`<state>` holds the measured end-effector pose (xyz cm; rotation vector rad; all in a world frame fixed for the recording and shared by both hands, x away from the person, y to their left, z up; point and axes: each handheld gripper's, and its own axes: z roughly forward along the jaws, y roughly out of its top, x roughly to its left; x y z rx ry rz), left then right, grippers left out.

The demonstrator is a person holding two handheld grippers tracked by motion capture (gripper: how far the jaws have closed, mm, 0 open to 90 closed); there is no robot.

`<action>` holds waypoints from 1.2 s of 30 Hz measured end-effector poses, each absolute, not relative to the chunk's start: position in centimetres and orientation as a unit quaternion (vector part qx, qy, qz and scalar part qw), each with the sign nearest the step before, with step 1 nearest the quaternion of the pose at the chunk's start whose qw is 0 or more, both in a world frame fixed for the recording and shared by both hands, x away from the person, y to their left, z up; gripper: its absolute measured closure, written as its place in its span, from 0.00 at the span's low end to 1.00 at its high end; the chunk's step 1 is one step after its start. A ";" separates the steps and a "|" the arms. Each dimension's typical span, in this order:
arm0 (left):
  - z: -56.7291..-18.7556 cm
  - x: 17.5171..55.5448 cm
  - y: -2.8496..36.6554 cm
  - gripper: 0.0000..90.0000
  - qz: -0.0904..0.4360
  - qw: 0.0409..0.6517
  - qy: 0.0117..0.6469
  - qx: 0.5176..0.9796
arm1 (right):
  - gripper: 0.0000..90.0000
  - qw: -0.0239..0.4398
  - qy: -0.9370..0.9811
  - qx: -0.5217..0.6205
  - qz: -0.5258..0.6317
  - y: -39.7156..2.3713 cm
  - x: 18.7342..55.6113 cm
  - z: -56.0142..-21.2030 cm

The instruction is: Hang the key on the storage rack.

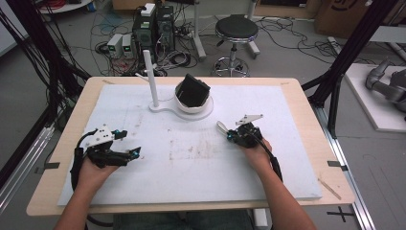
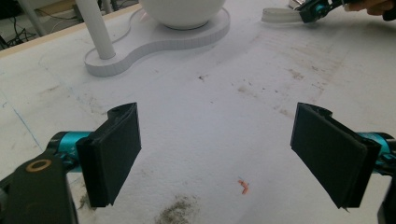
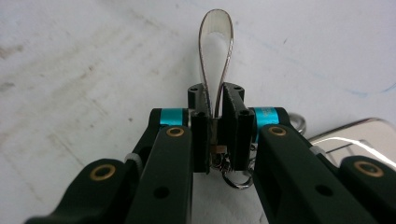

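1 shiny metal loop (image 3: pixel 215 51), tool-pinched

A thin, shiny metal strip (image 3: pixel 215 51), perhaps a spoon handle or shoehorn, is pinched between the right gripper's fingers (image 3: pixel 233 126); its rounded end juts forward beyond them, over the white board.

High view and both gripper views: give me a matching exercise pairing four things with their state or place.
Things:
1. left gripper
2. right gripper
3. black box
4. white post

States or places:
A. stands upright on the white base
B. jaws shut on the metal loop
C. sits tilted in the white bowl
D. jaws wide apart, nothing between them

Pairs: 1-D, 2-B, 3-C, 4-A
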<state>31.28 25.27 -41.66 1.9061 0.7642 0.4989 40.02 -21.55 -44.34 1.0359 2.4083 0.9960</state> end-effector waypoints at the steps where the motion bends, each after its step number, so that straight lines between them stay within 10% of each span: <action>1: -41.7 31.3 25.3 0.18 0.205 0.492 0.316 0.785 | 0.92 0.170 0.844 0.363 0.357 -21.6 39.9 -44.1; 36: -41.6 31.2 25.4 0.18 0.209 0.491 0.317 0.784 | 0.92 0.223 0.782 0.301 0.498 -17.9 39.0 -35.2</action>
